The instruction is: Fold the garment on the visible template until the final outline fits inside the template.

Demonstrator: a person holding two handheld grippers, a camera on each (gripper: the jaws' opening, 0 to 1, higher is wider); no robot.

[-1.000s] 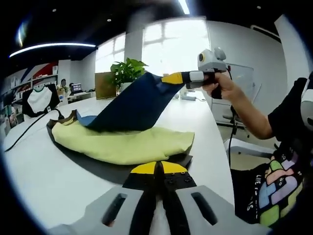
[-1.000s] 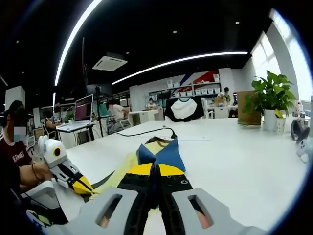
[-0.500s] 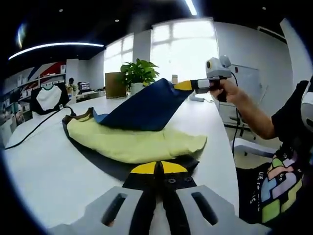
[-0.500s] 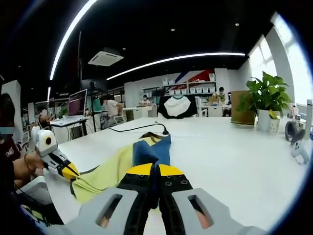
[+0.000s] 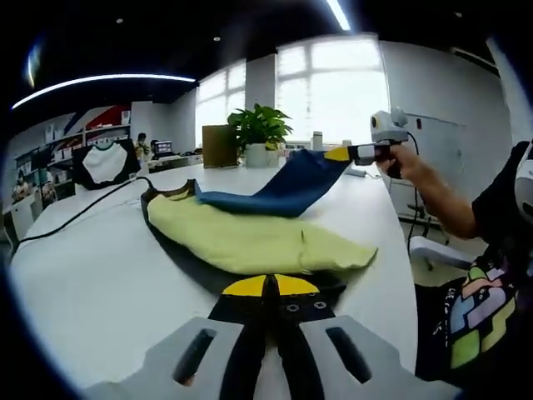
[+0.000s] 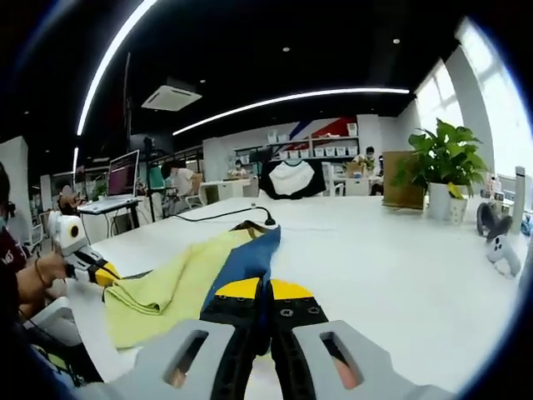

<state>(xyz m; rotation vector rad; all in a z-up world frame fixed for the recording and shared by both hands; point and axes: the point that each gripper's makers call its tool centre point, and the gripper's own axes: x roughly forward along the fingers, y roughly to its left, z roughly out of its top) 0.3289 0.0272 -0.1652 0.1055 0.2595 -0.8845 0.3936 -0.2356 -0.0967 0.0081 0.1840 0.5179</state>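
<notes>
Both tools clamped: soft yellow-navy garment [image 5: 258,237] draped over dark template [image 5: 179,258].

white table [image 5: 92,275], dark template [image 5: 179,258], black cable [image 5: 75,218]

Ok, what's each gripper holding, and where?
Right gripper: blue part of the yellow-and-blue garment, by its lifted end. Left gripper: its yellow edge.

We find no text, label, brand or number that we can read anywhere; the print on the person's black shirt [image 5: 475,321] stays illegible.
</notes>
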